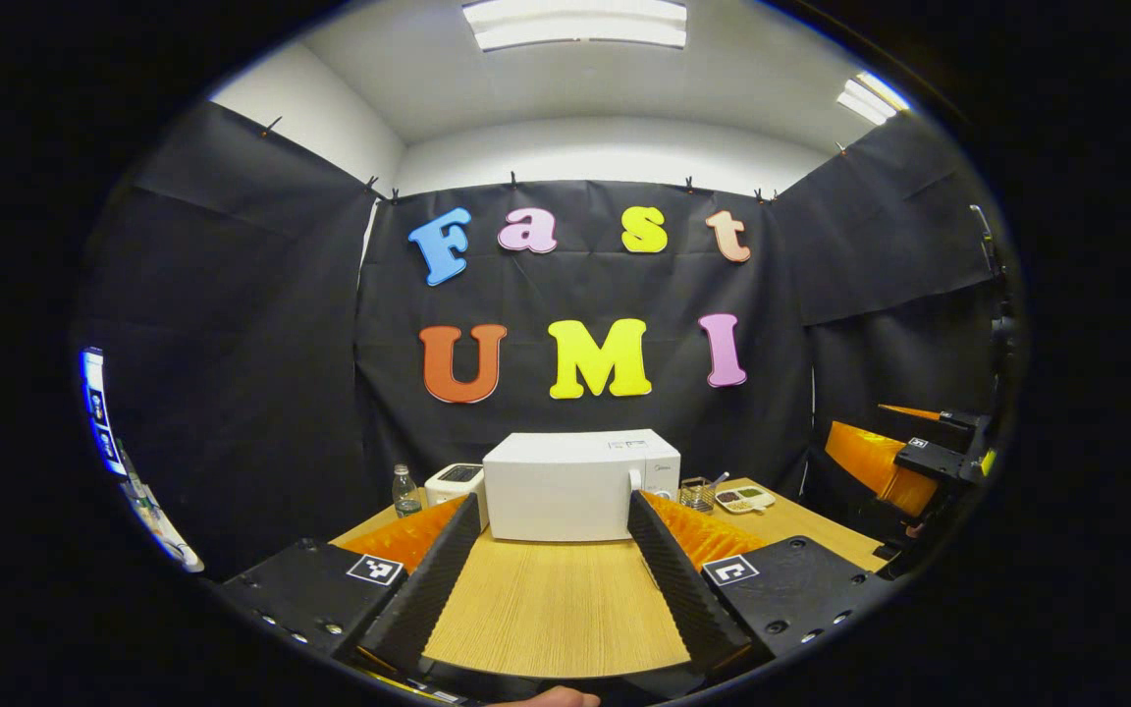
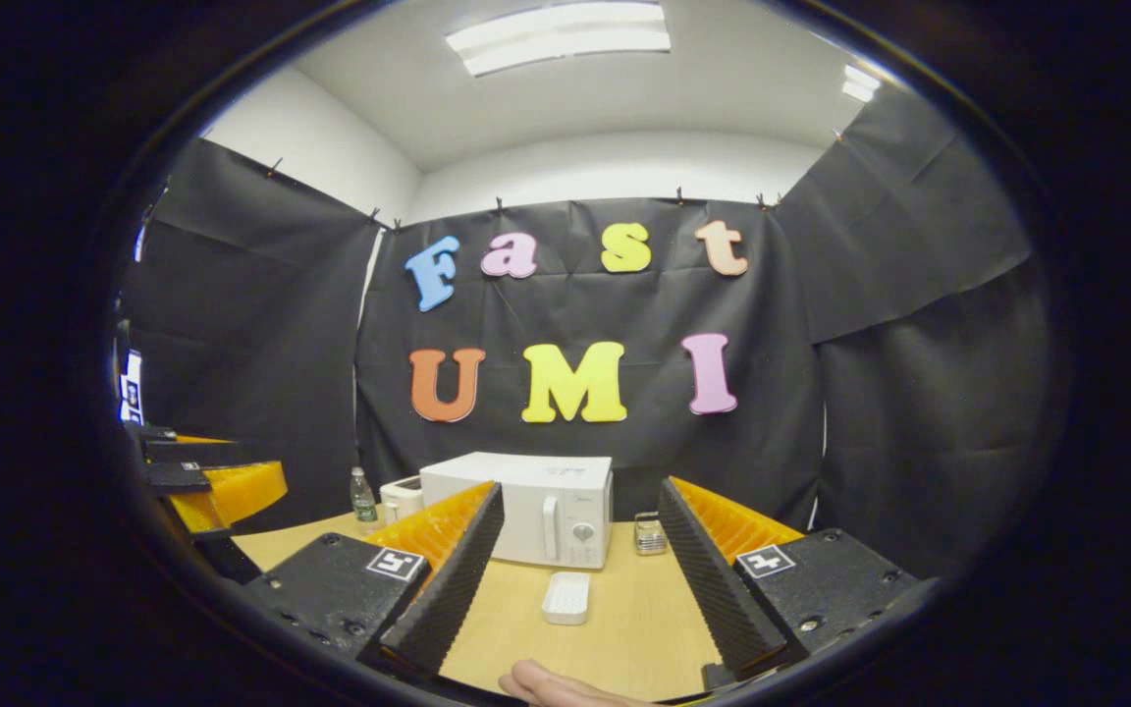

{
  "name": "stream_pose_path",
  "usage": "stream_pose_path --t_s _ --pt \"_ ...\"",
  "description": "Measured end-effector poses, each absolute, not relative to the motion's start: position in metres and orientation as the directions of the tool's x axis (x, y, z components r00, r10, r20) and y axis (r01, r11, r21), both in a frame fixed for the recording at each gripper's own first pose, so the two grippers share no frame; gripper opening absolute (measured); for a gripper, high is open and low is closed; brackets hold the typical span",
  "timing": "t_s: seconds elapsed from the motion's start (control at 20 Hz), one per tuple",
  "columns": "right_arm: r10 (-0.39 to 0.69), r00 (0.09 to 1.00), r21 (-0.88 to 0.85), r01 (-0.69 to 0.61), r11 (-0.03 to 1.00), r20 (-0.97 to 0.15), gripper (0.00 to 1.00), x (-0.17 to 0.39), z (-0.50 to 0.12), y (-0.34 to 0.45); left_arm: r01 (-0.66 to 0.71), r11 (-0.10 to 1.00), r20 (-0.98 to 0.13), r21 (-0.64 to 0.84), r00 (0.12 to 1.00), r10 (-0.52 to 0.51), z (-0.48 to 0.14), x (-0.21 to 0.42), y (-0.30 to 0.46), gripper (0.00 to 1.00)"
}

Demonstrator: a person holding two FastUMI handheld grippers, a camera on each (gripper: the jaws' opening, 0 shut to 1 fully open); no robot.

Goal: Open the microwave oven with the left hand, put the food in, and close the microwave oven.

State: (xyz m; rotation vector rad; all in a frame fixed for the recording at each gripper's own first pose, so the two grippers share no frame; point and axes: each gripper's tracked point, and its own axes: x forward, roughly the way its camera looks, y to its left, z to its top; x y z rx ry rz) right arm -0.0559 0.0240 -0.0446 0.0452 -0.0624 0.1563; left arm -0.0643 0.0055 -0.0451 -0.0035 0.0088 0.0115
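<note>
the surface [image 1: 556,609] looks like pale wood or wood laminate, with fine straight grain and a matt, smooth finish. the microwave oven [image 1: 575,486] has a white casing, smooth with a soft satin sheen, plastic or painted metal; which one cannot be told. in the right gripper view its door handle [image 2: 550,527] looks like smooth white plastic. the small tray [image 2: 566,597] in front of it is white, glossy and plastic-looking. the bottle [image 1: 405,491] is clear plastic. the left gripper [image 1: 556,579] and the right gripper [image 2: 580,589] carry ridged, rough-looking matt pads on smooth matt plastic bodies. the booth wall [image 1: 261,393] is matt cloth with creases.
</note>
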Motion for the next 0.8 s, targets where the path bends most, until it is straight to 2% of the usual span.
stream_pose_path --t_s 0.05,0.25,0.3,0.7,0.75,0.8 --pt "0.149 0.986 0.04 -0.152 0.988 0.068 1.0 -0.058 -0.046 0.02 -0.003 1.0 -0.009 -0.003 1.0 0.003 -0.046 -0.065 0.002 0.95" --pt "0.133 0.988 0.031 -0.136 0.99 0.077 1.0 -0.064 -0.047 0.01 0.003 1.0 0.005 0.005 1.0 -0.003 -0.045 -0.07 -0.004 0.95" --pt "0.13 0.989 0.026 -0.132 0.991 0.076 0.9 -0.065 -0.049 0.009 0.004 1.0 0.006 0.009 1.0 -0.004 -0.046 -0.071 -0.006 0.95" --pt "0.122 0.989 0.027 -0.125 0.992 0.089 0.9 -0.068 -0.046 0.002 -0.021 1.0 0.02 -0.02 1.0 0.022 -0.046 -0.07 -0.002 0.96" --pt "0.119 0.989 0.022 -0.122 0.992 0.09 1.0 -0.069 -0.047 0.001 -0.021 0.999 0.019 -0.03 1.0 0.021 -0.046 -0.069 -0.002 0.96" --pt "0.118 0.989 0.019 -0.12 0.993 0.089 0.9 -0.068 -0.048 0.0 -0.021 0.999 0.016 -0.038 1.0 0.022 -0.046 -0.067 -0.001 0.96"
